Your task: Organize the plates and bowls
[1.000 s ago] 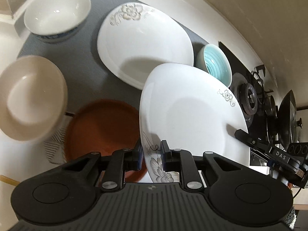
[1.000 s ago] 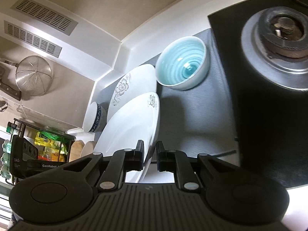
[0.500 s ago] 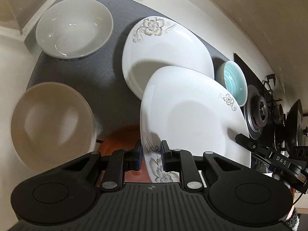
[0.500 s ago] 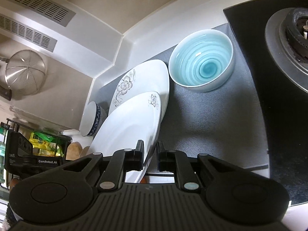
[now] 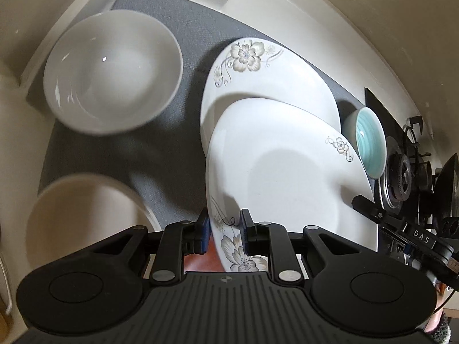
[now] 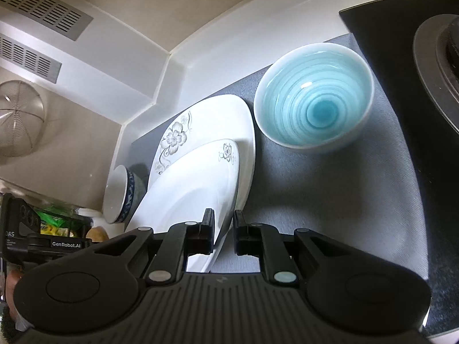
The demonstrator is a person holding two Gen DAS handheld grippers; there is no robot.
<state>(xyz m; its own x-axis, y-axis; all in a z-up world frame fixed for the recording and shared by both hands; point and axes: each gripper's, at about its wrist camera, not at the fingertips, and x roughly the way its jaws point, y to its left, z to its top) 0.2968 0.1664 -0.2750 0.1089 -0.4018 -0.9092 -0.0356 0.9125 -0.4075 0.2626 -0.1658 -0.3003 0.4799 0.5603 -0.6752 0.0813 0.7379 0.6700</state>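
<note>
Plates and bowls crowd a grey mat [image 5: 183, 43] beside a gas burner [image 5: 401, 177]. At centre, the left gripper [image 5: 223, 233] pinches the near rim of a white flowered plate [image 5: 287, 177], its jaws closed on the flower-painted edge, while the right gripper [image 6: 222, 230] clamps the opposite rim of the same plate [image 6: 189, 197], which is held above the counter and overlaps a matching plate [image 5: 272, 77] lying flat on the mat. Just past that lower plate sits a turquoise bowl [image 6: 314, 97] with ringed glazing, close to the black stovetop [image 6: 401, 57]. Left of the plates, a large white bowl [image 5: 112, 68] rests near the wall, and a cream bowl [image 5: 83, 215], blurred, lies nearer the camera. A mesh strainer [image 6: 20, 120] hangs on the far wall.
</note>
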